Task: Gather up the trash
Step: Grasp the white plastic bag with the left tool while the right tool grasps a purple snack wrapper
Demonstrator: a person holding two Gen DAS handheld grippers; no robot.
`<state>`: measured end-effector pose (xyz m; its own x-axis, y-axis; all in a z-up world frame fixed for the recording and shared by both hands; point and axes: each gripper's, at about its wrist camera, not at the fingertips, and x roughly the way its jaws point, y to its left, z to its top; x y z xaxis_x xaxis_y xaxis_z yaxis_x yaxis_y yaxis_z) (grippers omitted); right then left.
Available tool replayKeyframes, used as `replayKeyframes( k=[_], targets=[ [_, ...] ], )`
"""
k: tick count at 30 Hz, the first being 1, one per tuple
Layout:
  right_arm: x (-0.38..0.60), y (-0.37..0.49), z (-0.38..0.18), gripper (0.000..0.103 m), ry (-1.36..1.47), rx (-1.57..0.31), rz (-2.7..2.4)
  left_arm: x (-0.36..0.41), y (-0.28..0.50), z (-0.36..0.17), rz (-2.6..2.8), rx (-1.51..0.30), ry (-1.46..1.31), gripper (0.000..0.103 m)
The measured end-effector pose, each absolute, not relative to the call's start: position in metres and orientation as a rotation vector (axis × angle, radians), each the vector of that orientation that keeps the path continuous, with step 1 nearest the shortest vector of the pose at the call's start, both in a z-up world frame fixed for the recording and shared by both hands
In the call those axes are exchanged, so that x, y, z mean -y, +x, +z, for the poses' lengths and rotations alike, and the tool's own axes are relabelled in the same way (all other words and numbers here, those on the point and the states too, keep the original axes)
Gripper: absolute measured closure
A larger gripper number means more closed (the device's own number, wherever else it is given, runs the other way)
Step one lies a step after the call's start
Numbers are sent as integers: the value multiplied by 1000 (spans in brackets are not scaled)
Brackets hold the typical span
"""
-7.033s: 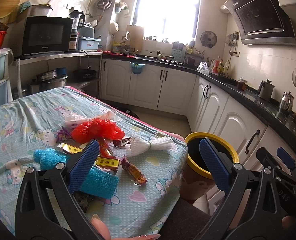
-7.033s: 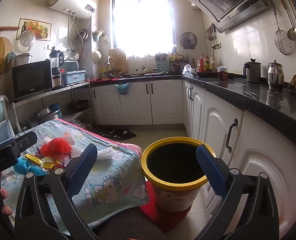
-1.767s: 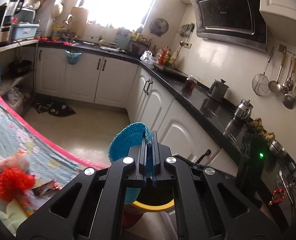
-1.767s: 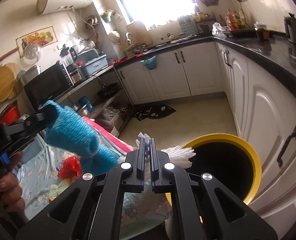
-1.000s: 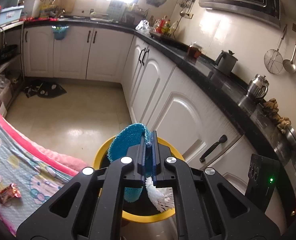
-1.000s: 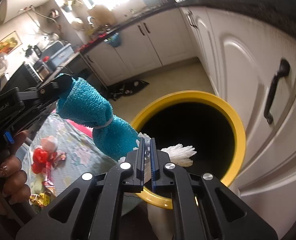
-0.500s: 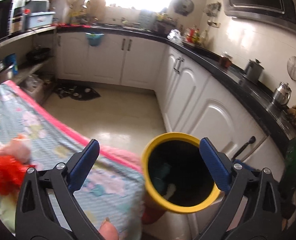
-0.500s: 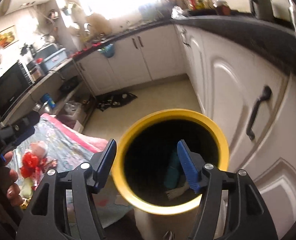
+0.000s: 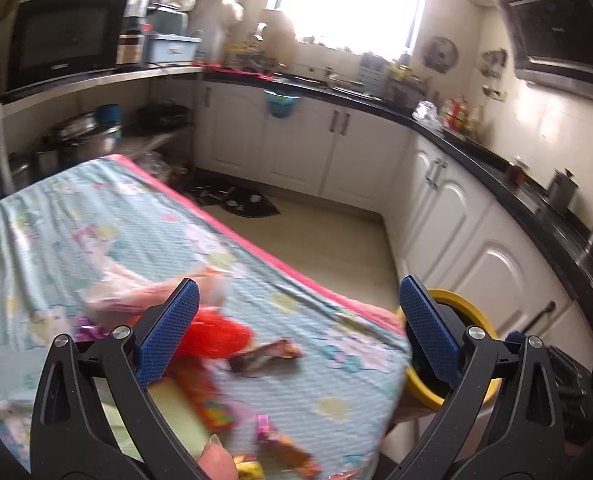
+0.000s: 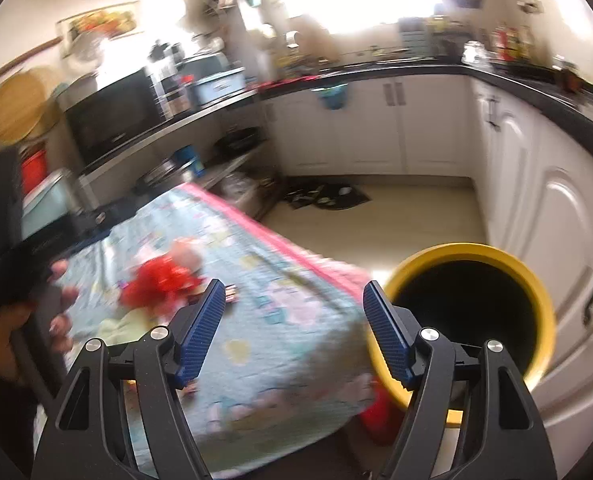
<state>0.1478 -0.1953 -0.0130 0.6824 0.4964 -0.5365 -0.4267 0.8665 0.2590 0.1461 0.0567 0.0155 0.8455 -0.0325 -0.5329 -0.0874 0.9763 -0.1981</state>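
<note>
Both tongs are empty: left gripper (image 9: 294, 334) gapes wide, right gripper (image 10: 294, 326) jaws are opening on nothing. Plenty of trash left near the tabletop's (image 9: 96, 224) near corner: red bag (image 9: 216, 334), wrappers (image 9: 264, 354). Yellow bin (image 10: 472, 252) sits just off that corner, with open floor beyond.

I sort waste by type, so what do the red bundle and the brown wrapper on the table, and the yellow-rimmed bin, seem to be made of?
Red bundle: probably thin plastic film, translucent and crumpled; blur leaves it open. Brown wrapper: likely glossy foil-lined plastic, with twisted shiny ends. Yellow-rimmed bin: seemingly smooth moulded plastic, matte dark inside.
</note>
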Motion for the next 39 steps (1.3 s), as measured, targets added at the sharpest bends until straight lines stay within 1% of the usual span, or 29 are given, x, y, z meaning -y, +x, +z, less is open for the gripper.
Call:
replayKeyframes(
  k=[9,18,29,31,33,34,36,37,38,39],
  targets=[
    [114,137,-27,34,-17,-701,687,-129,132,11,176,-568,-272,11],
    [72,143,-60,35,-118,-783,751,-206,148,-24,268,-657,-393,11],
    [46,156,-104,55,-196,-912,797,-252,202,-74,211,-845,-565,11],
    [45,158,-108,58,-189,-924,799,-256,207,-81,202,-868,-603,17],
    [44,159,-110,61,-179,-930,805,-258,210,-88,199,-885,-626,29],
    [44,158,-110,63,-176,-931,807,-258,211,-90,204,-894,-624,32],
    [43,159,-109,66,-172,-932,815,-258,213,-94,212,-906,-618,45],
    [43,159,-109,68,-170,-933,817,-258,214,-95,211,-909,-618,49],
    [43,160,-110,71,-165,-935,820,-257,214,-96,211,-911,-617,60],
    [41,160,-110,73,-159,-939,825,-257,215,-97,211,-912,-613,63]
  ],
)
